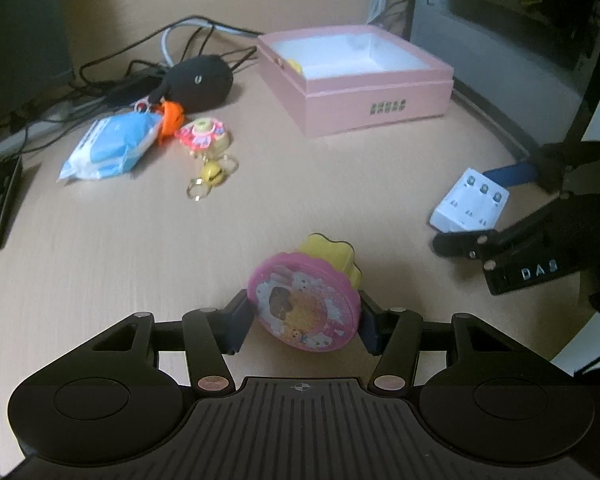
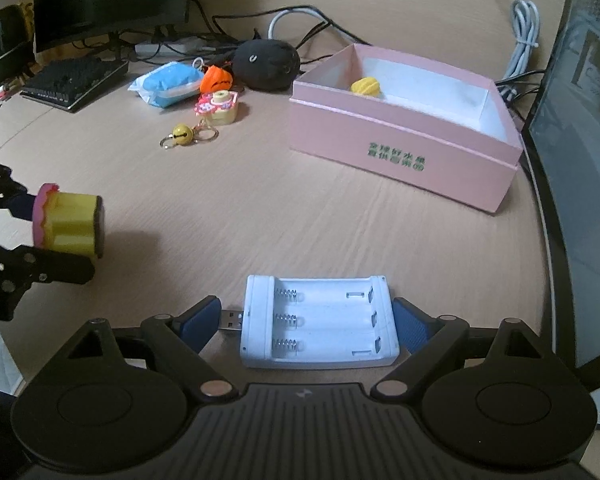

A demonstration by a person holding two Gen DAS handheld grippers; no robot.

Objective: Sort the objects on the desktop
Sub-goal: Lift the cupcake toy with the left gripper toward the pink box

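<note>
My left gripper [image 1: 305,320] is shut on a small toy tub [image 1: 306,304] with a pink picture lid and a yellow fluted body; its pads press the lid's rim on both sides. The right wrist view shows the tub [image 2: 70,226] tipped on its side just above the desk. My right gripper [image 2: 306,324] is shut lengthwise on a white battery charger [image 2: 320,322]: one pad meets its USB plug, the other its far end. An open pink box [image 2: 400,152] stands beyond, with a yellow ridged piece [image 2: 365,86] inside.
At the back left lie a black plush [image 2: 268,62], a blue tissue pack [image 2: 168,84], an orange toy [image 2: 217,78], a pink-yellow trinket [image 2: 219,106] and a bell keyring [image 2: 180,132]. A keyboard [image 2: 74,80], cables and monitors ring the desk.
</note>
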